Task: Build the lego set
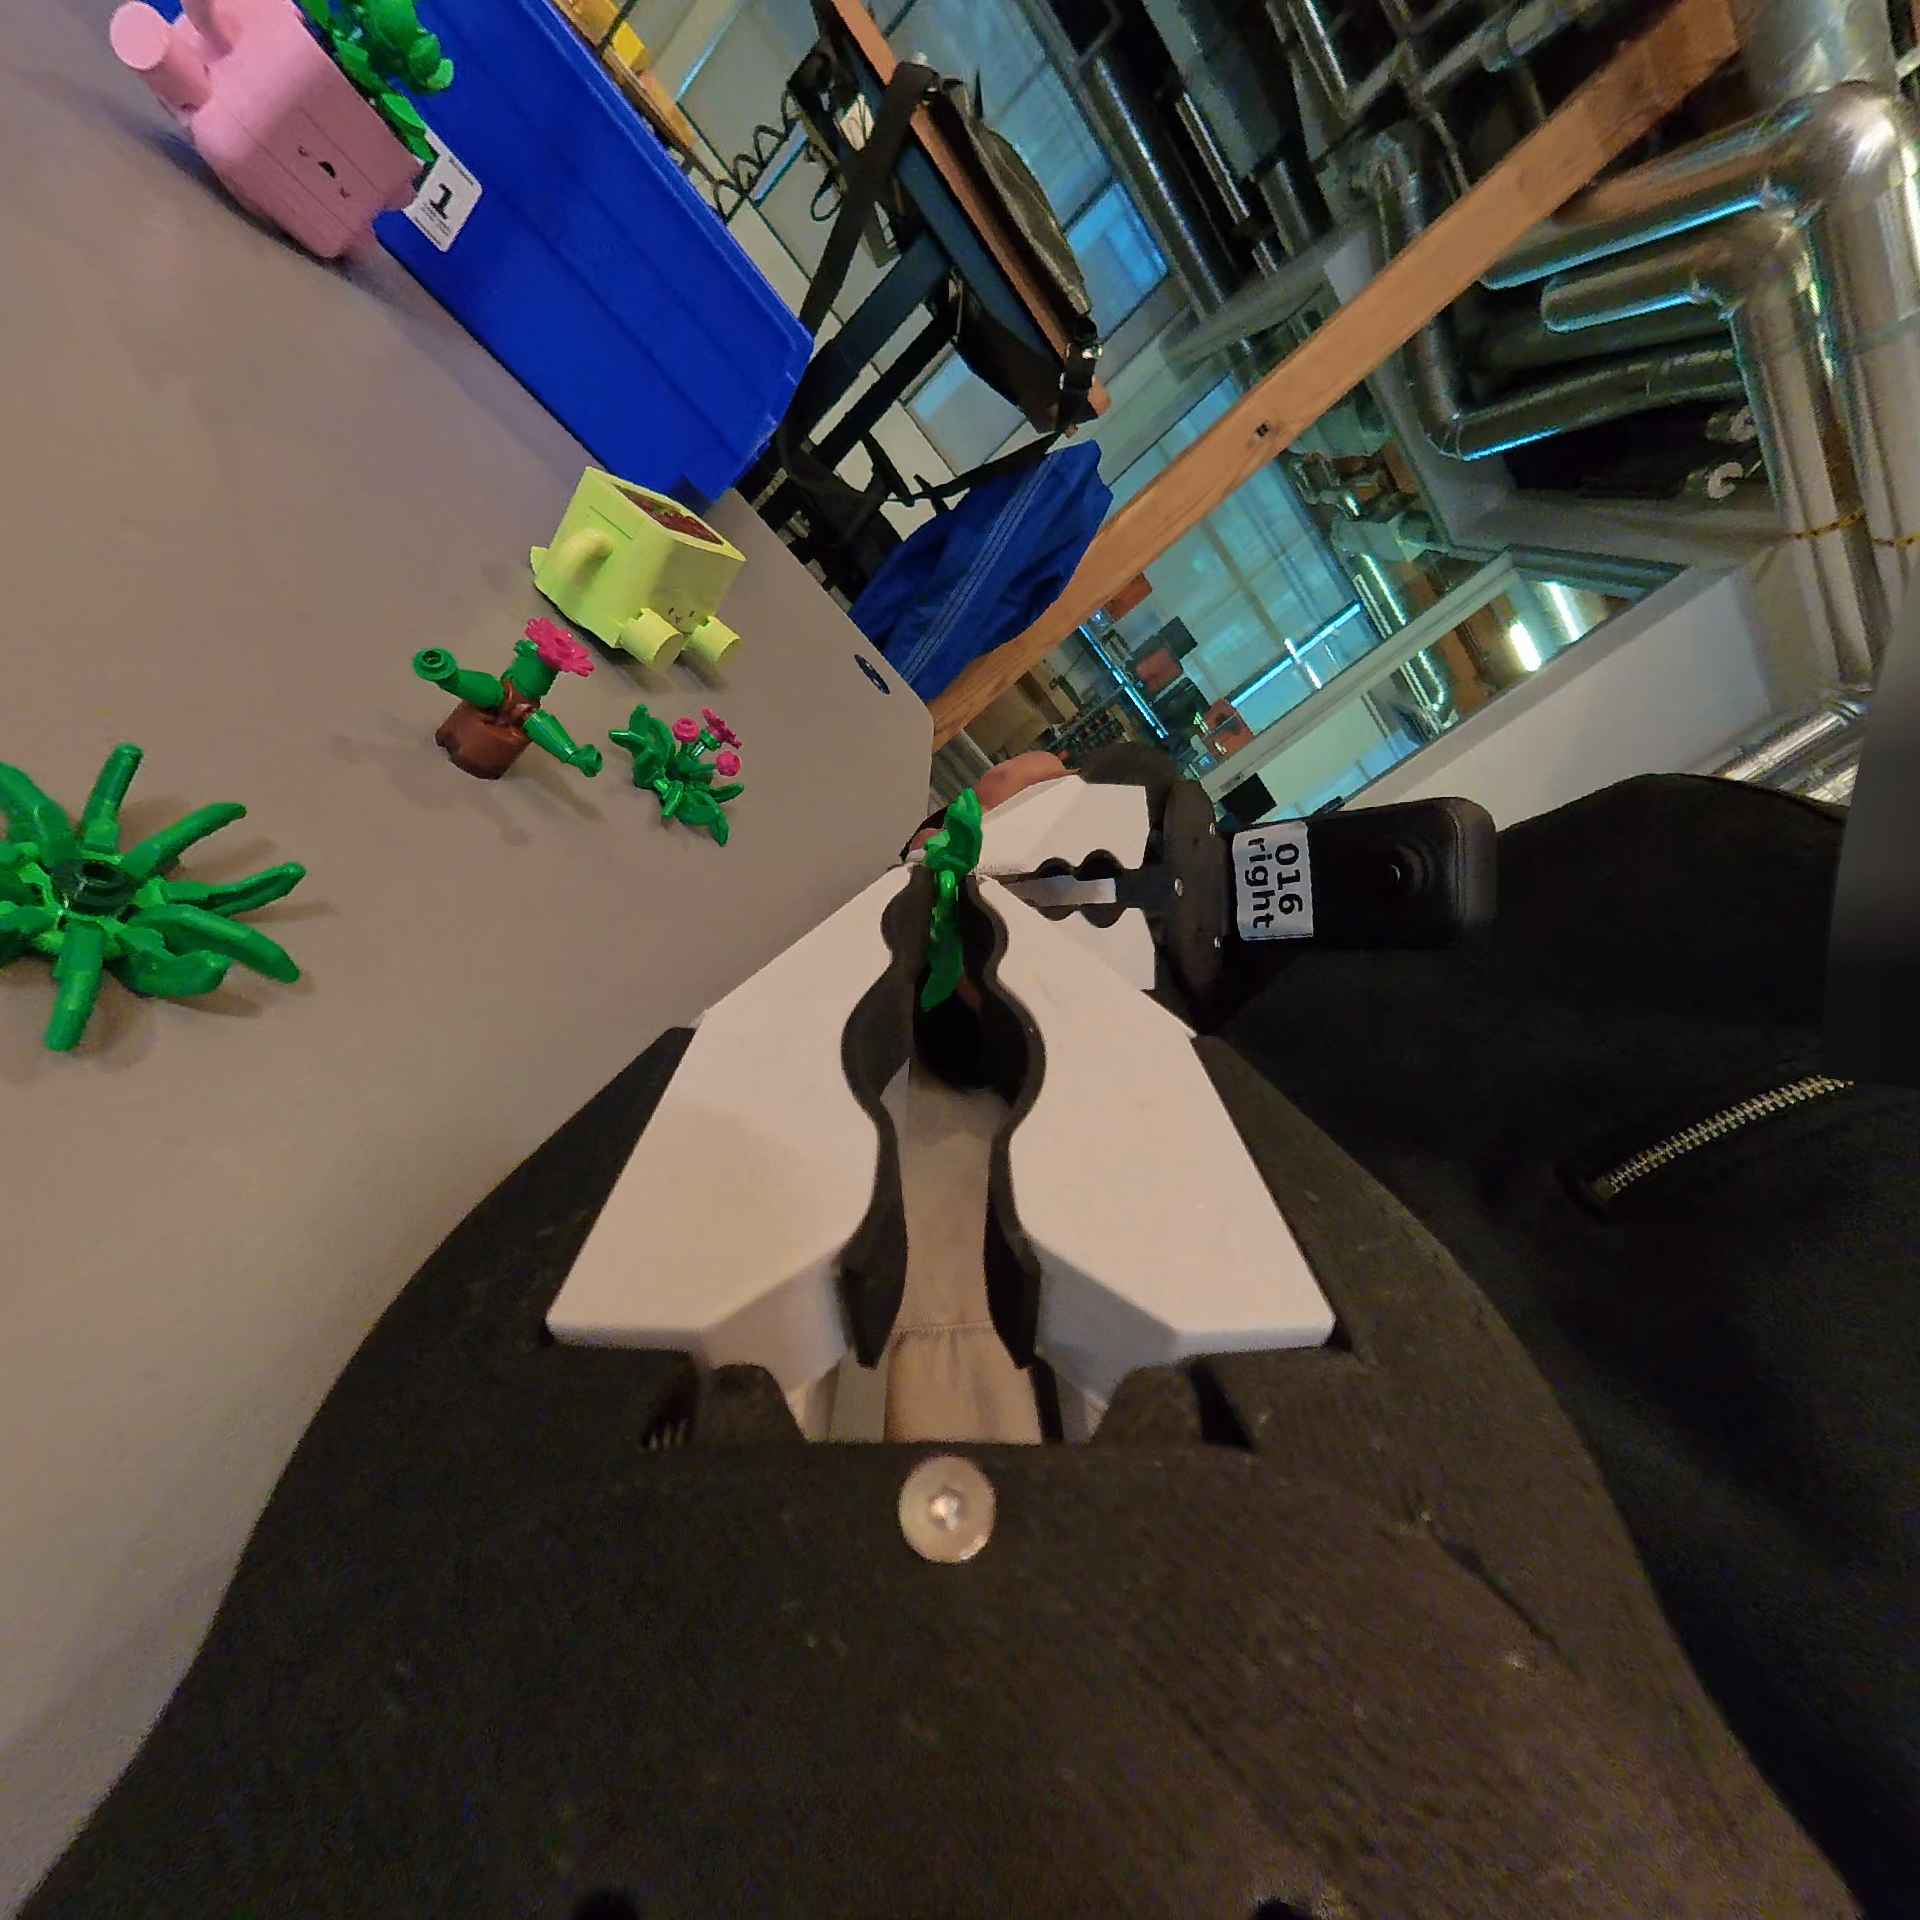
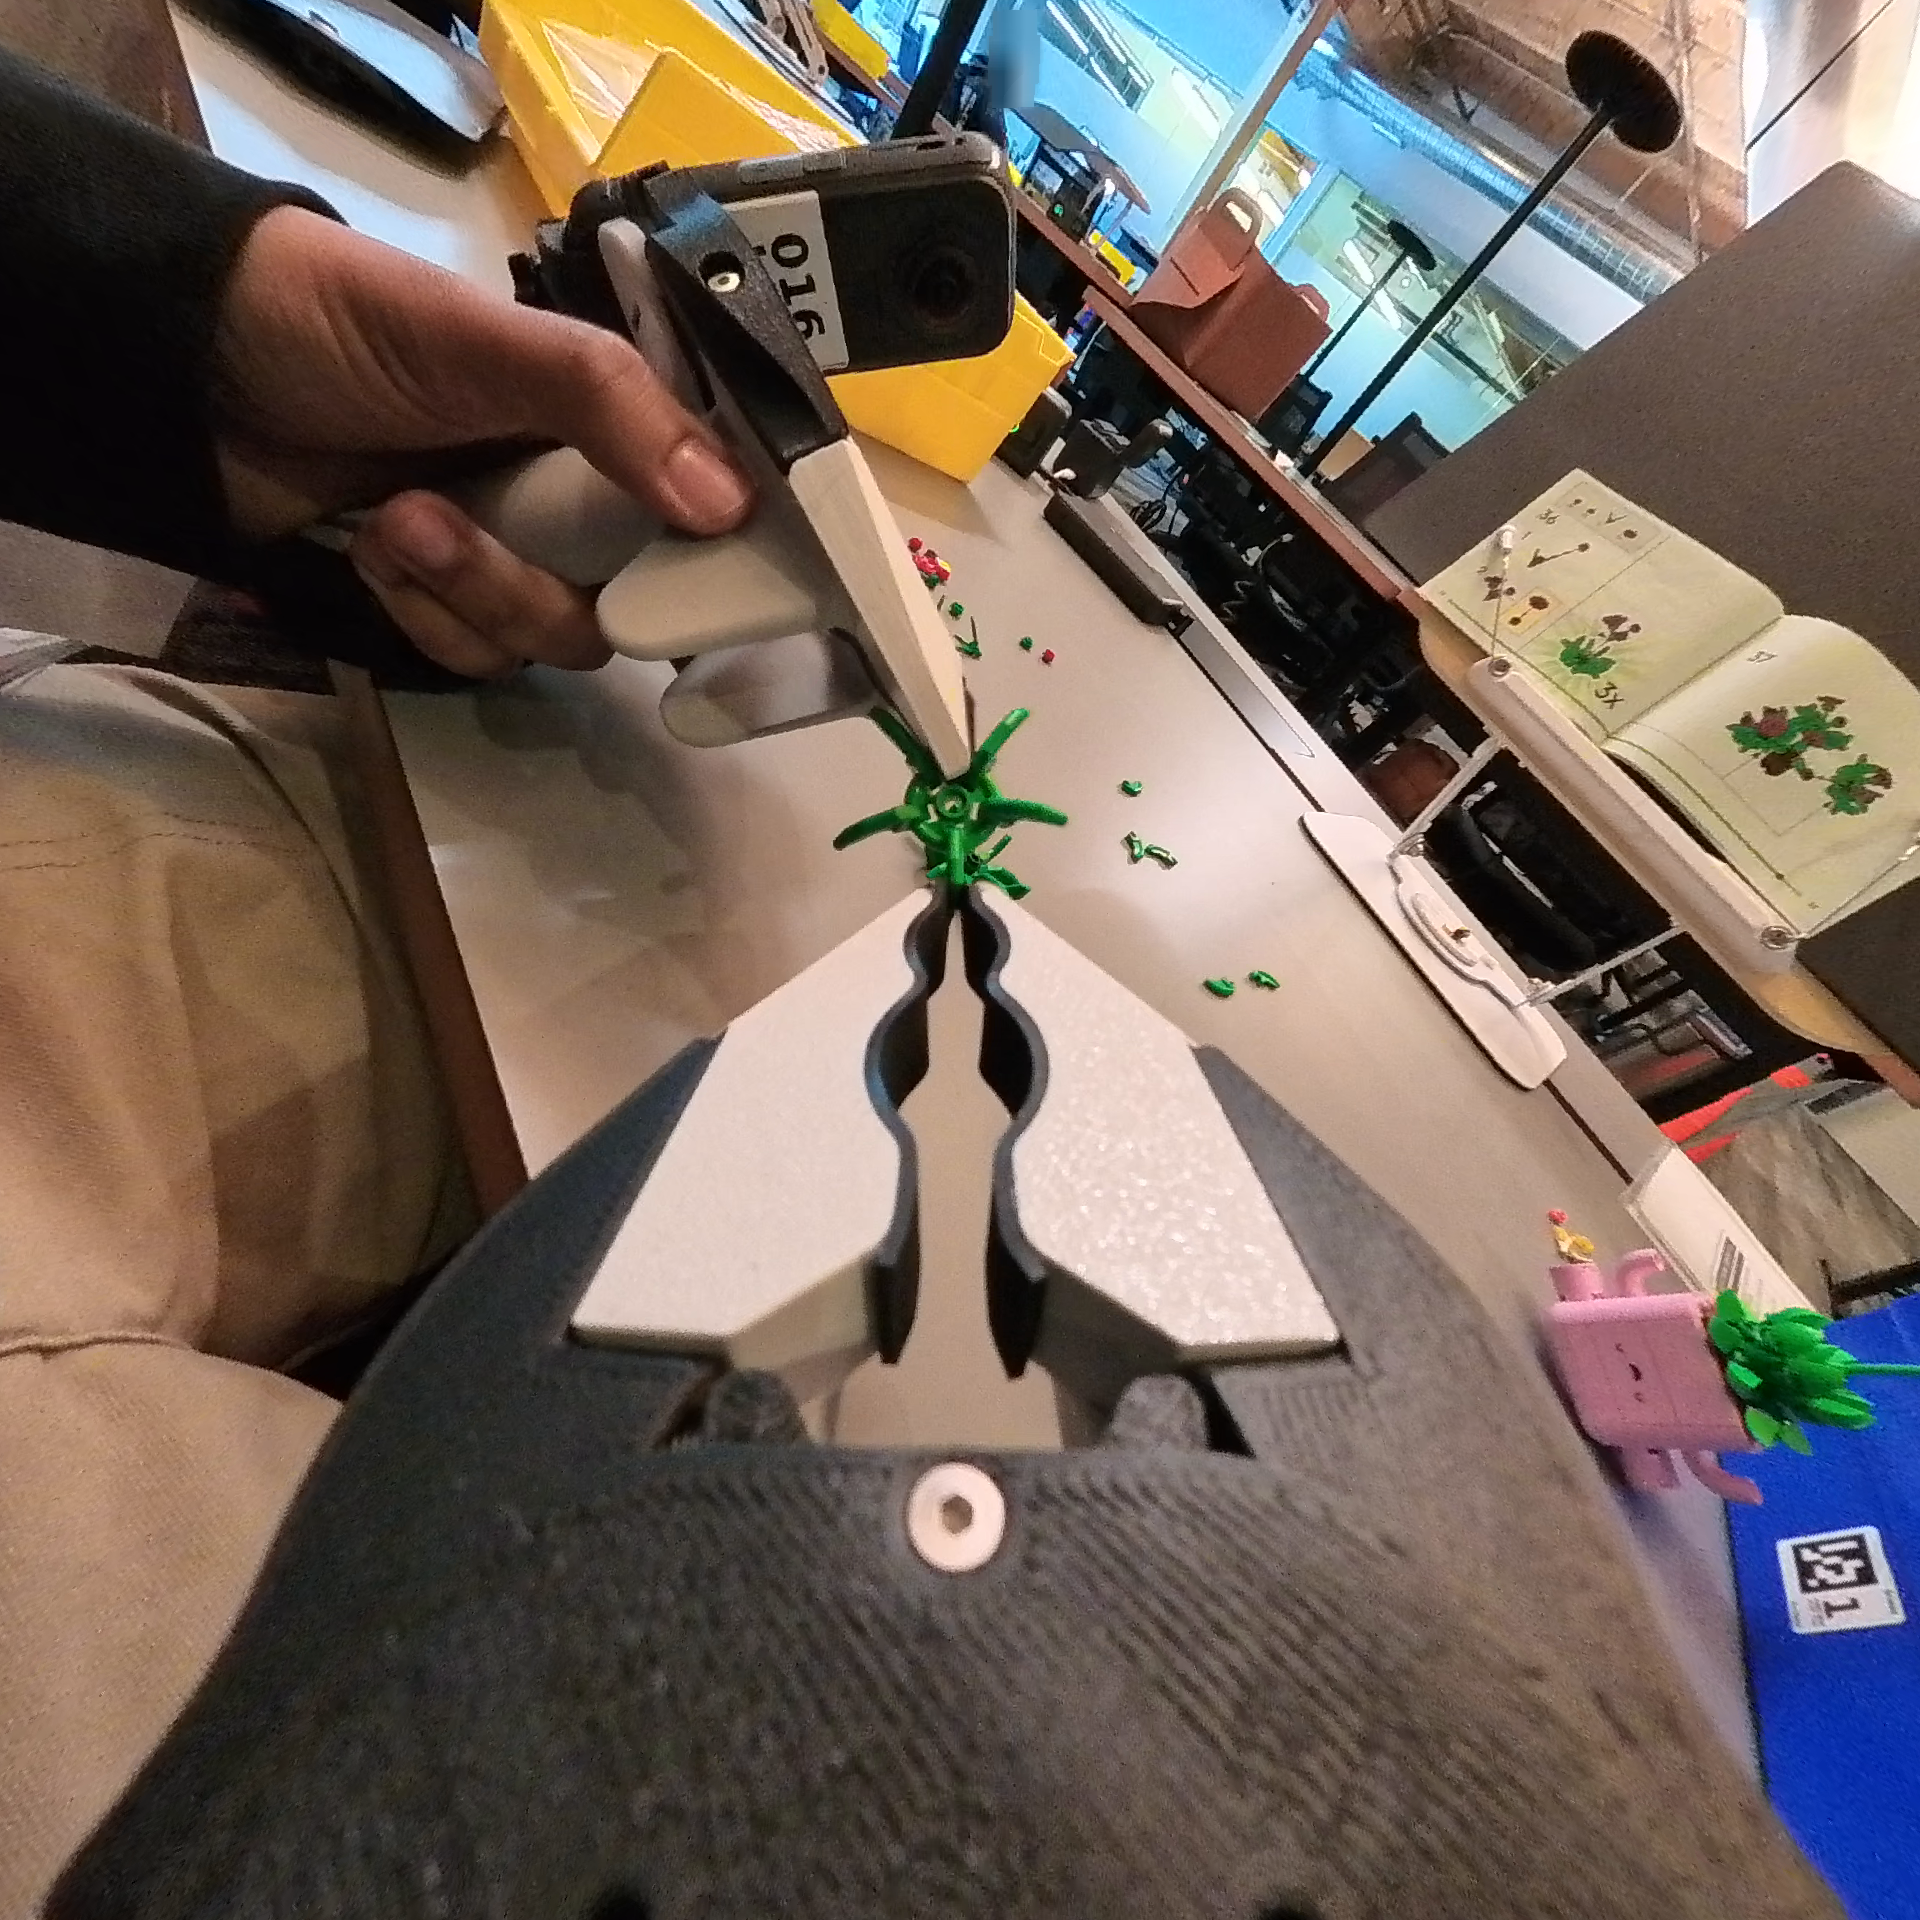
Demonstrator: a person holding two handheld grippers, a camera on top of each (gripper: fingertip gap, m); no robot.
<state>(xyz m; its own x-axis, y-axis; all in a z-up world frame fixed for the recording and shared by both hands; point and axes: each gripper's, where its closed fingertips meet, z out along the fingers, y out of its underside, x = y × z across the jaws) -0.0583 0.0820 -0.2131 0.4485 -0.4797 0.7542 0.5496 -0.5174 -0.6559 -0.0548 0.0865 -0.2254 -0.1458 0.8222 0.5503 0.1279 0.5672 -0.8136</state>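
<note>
Both grippers, left gripper (image 1: 951, 883) and right gripper (image 2: 954, 899), clenched on one green leafy piece (image 2: 951, 816) (white labels on each camera).

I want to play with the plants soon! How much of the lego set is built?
Done: a pink block pot with green leaves in it, plus small flowering plants. In hand: both hand-held grippers, left and right, pinch a spiky green leaf cluster. Left: the lime-green pot holds no plant, and loose green bits wait.
</note>
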